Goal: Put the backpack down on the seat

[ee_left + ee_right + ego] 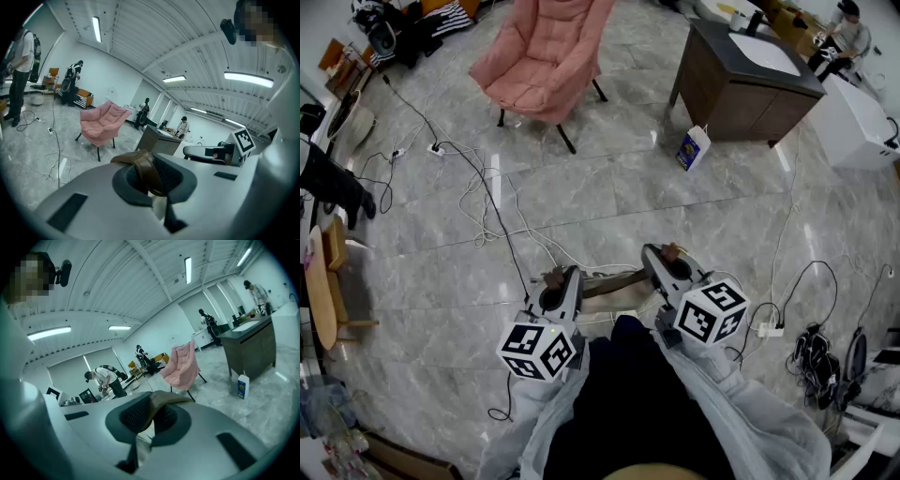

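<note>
A dark backpack (623,394) hangs close in front of me, below both grippers, by its brown strap (609,280). My left gripper (555,284) is shut on one end of that strap (143,169), which loops over the jaws in the left gripper view. My right gripper (669,258) is shut on the other end of the brown strap (161,401). The seat is a pink padded chair (546,54) on dark legs, well ahead across the floor; it also shows as the pink chair (101,124) and, beyond the right jaws, the pink chair (182,363).
Cables (487,202) and power strips trail over the marble floor between me and the chair. A dark vanity cabinet (741,89) with a white basin stands far right, a blue-and-white carton (694,148) beside it. A wooden stool (323,291) is at left. People stand in the background.
</note>
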A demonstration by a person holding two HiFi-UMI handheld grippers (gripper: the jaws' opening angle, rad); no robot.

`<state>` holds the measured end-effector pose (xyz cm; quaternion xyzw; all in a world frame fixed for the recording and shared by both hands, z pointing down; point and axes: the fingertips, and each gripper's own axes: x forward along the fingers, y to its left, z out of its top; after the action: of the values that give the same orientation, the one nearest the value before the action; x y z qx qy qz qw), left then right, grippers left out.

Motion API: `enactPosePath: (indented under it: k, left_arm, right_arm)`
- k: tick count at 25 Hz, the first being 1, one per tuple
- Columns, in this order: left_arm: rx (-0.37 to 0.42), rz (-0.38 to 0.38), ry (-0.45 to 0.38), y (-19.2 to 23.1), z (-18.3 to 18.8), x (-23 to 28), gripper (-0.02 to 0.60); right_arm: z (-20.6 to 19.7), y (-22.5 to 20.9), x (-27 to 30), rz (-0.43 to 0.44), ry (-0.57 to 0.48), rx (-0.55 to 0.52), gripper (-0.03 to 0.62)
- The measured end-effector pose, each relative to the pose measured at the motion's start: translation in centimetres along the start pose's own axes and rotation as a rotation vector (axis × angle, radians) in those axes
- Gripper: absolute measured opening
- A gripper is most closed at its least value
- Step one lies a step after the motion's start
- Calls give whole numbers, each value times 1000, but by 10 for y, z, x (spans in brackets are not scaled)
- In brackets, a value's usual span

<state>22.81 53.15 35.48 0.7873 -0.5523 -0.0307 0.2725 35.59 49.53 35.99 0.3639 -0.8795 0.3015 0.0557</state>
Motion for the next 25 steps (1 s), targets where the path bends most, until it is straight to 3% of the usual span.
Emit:
enactPosePath:
  k: [6,11,19,25]
  left_arm:
    - [-48,-31,66,-20,-39,-79,14]
    - [-55,-17,49,-12,-54,-133,14]
    - [28,-5,-45,-7,-39,-191,14]
    - [38,-7,-65,-9,-37,-201,14]
  right_arm:
    - [-54,44,-50,-60,-7,72,8]
    - [-87,84,-73,-35,-86,185,8]
    - [-101,145,-90,-13,-134,87,8]
    - [-104,156,-95,-12,-148,72,8]
